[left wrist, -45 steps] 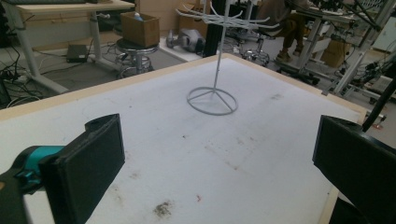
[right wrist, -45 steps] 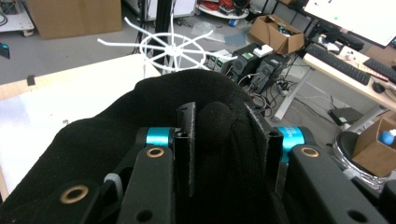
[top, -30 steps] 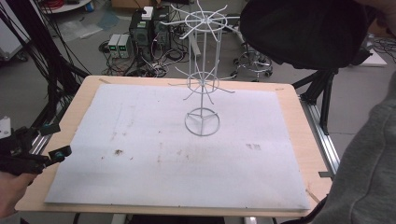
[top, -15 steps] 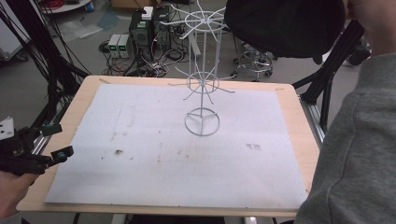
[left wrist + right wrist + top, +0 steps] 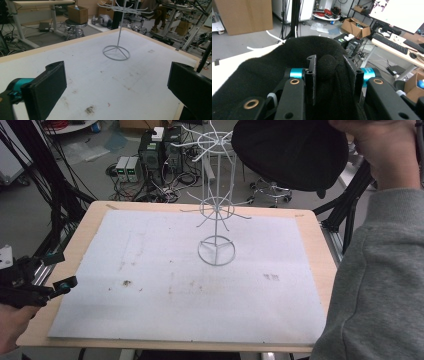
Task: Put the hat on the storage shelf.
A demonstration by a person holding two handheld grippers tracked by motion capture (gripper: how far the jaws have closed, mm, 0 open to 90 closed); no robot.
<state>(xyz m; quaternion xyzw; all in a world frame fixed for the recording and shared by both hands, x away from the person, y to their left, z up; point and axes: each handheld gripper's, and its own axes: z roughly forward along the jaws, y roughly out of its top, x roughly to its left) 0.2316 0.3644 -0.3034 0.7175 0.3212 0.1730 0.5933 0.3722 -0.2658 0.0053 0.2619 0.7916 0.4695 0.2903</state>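
A black cap hangs in the air at the far right, above the table's back edge and just right of the top of a white wire rack. The rack stands upright on a ring base in the middle of the white mat. In the right gripper view my right gripper is shut on a fold of the black cap. A hand reaches in beside the cap. My left gripper rests at the table's left edge, open, nothing between its jaws. In the left gripper view the left gripper faces the rack.
The wooden table carries the stained white mat. A grey sleeve covers the right side. Cables, boxes and a stool crowd the floor behind the table. Black frame struts stand at both sides.
The black cap and the hand holding it have moved left and slightly down, toward the top of the wire rack. The left gripper has kept still.
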